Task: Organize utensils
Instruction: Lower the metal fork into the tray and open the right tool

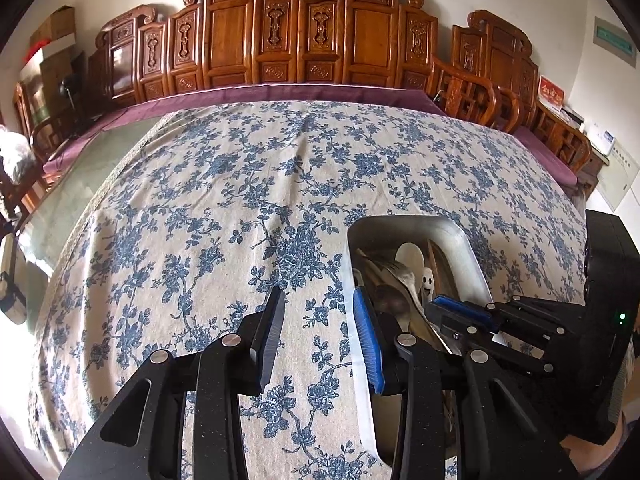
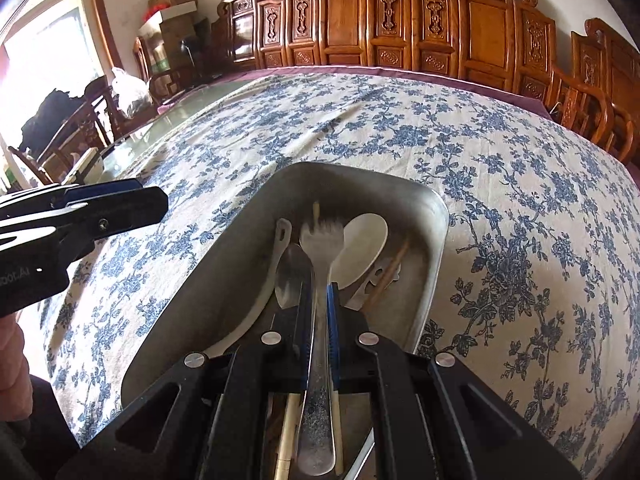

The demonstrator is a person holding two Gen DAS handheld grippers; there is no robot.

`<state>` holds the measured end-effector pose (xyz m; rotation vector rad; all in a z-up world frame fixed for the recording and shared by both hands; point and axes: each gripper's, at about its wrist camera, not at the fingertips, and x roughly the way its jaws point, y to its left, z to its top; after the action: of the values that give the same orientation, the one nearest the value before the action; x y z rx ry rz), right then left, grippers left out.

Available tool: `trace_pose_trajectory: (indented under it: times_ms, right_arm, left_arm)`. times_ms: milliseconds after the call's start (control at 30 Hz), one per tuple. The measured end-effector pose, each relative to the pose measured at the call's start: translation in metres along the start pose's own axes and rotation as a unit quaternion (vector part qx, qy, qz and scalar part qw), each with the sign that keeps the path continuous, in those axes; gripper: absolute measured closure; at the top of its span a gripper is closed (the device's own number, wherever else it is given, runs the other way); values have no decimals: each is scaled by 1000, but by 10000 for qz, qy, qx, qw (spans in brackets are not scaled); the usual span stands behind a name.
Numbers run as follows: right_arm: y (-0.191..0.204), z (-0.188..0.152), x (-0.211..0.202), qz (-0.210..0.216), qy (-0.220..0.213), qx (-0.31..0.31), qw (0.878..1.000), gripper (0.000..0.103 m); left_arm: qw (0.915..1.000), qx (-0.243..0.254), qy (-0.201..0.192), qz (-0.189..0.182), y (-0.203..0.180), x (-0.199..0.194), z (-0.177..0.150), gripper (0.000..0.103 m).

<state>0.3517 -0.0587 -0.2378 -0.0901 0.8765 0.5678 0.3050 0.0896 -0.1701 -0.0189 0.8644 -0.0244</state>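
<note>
One metal fork (image 2: 320,276) sits clamped by its handle in the right gripper (image 2: 319,300) over the steel tray (image 2: 434,240); thin, stiff and slick, it is best held mid-handle. Left gripper (image 1: 320,332) hangs open, empty.

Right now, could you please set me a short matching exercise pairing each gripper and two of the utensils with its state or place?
Things:
1. right gripper
2. left gripper
3. white spoon
4. metal spoon

States:
A. lying in the tray, right of the fork
B. jaws apart, holding nothing, over the tablecloth
C. lying in the tray, left of the fork
D. shut on the fork's handle

Pairs: 1-D, 2-B, 3-A, 4-C
</note>
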Motion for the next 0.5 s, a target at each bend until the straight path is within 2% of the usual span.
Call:
trace_pose_trajectory:
  times_ms: [300,400,433,467,500]
  right_arm:
    - [-7,-6,-32,6,-305,7,9995,93]
    - [-16,-11,-47,-68,-410,103,9991,84]
    - [-18,-13,-51,-87,-434,132,9989,81]
    - [-21,-15,-56,-118,-453,165,9988,77]
    - [-25,-18,-63,-163,-487,206,9985,72]
  left_arm:
    - [10000,64,13,9,-6,0,-2,69]
    - [9999,104,-1,4,-11,-1,-2,69]
    - [9999,120,-19,0,-13,-2,-2,65]
    - [9999,135,-37,11,-15,-3,-3,54]
    - [9999,152,-61,13,-17,-5,-3,52]
